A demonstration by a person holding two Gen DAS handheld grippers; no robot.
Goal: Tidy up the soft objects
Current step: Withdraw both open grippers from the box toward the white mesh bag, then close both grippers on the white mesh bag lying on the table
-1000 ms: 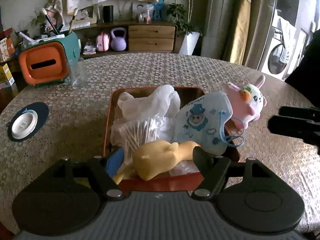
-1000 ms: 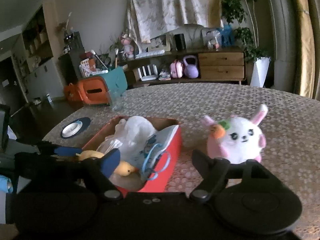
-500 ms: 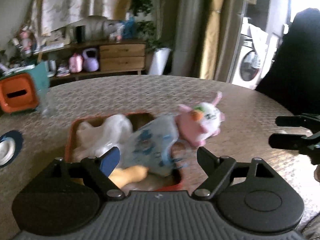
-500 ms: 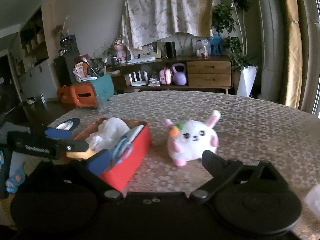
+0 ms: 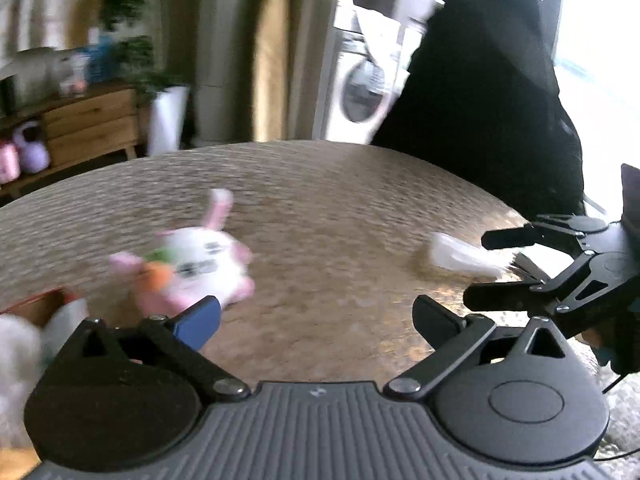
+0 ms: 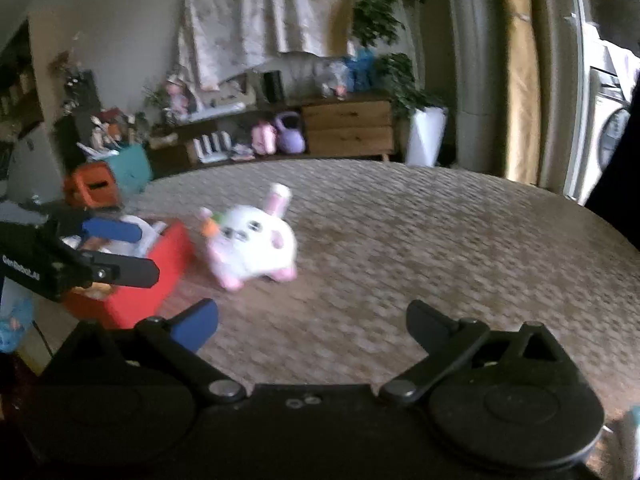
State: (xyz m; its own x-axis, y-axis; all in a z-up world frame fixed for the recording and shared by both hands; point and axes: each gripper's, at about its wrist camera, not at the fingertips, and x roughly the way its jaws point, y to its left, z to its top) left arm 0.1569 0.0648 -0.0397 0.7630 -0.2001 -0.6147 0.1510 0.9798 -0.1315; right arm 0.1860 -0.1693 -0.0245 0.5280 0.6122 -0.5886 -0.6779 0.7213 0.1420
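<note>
A white and pink plush bunny (image 5: 192, 264) with an orange carrot sits on the patterned tablecloth; it also shows in the right wrist view (image 6: 252, 246), just right of the red box (image 6: 148, 276) filled with soft items. My left gripper (image 5: 316, 318) is open and empty, near side of the bunny. My right gripper (image 6: 312, 322) is open and empty, a little short of the bunny. In the left wrist view the right gripper (image 5: 476, 270) appears at the far right, next to a small white soft item (image 5: 460, 256) on the table.
The round table's far edge (image 5: 320, 146) curves ahead. A dark seated figure (image 5: 488, 100) is at the right. An orange and teal organiser (image 6: 108, 180) stands at the table's left. A wooden sideboard (image 6: 344, 128) lines the back wall.
Both views have swung right. The red box has slid to the left edge of each view; the bunny now sits left of centre. The white item has come into the left wrist view.
</note>
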